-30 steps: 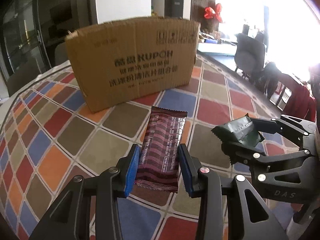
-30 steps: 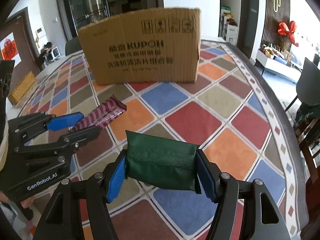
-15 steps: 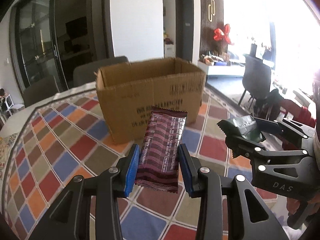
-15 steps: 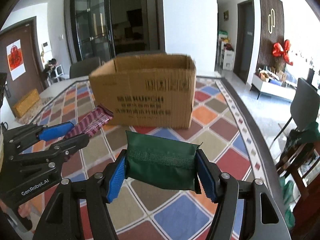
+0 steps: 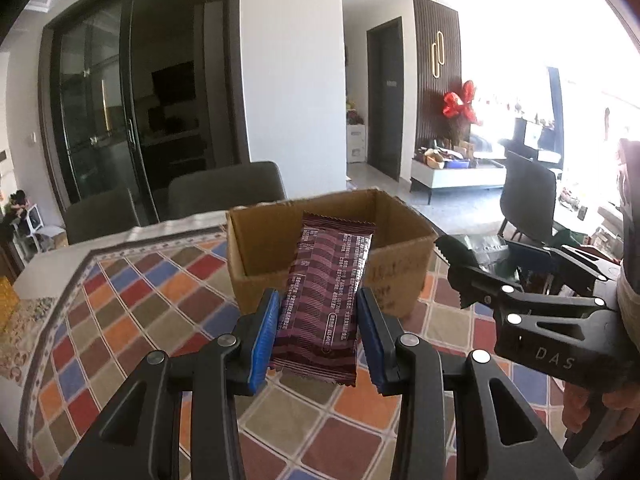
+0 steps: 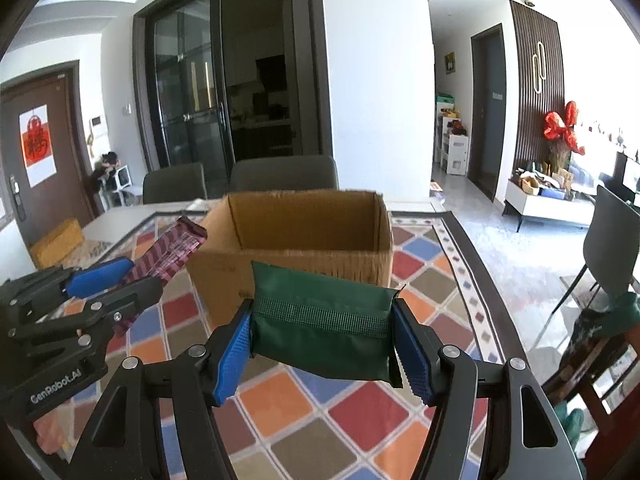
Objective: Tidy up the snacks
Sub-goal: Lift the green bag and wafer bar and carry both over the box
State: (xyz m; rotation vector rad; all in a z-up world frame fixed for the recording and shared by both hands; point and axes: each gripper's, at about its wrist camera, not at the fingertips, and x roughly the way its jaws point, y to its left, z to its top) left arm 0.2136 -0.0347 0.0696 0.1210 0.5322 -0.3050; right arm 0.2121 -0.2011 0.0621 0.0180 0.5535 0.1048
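My left gripper (image 5: 317,330) is clamped on the maroon snack bar (image 5: 325,297), its long axis pointing straight ahead at the open cardboard box (image 5: 320,256) on the table. My right gripper (image 6: 322,350) pinches the green packet (image 6: 322,322) crosswise. Both are raised level in front of the box's near wall, the left seeming slightly nearer the opening.

I'm working in a home, an open dining and living room. Padded dining chairs (image 6: 284,174) stand at centre behind a bench under a checkered cloth (image 6: 424,276). Glass sliding doors (image 6: 188,100) fill the upper left, a red door poster (image 6: 36,140) hangs far left, and a low white cabinet (image 6: 548,204) sits right.
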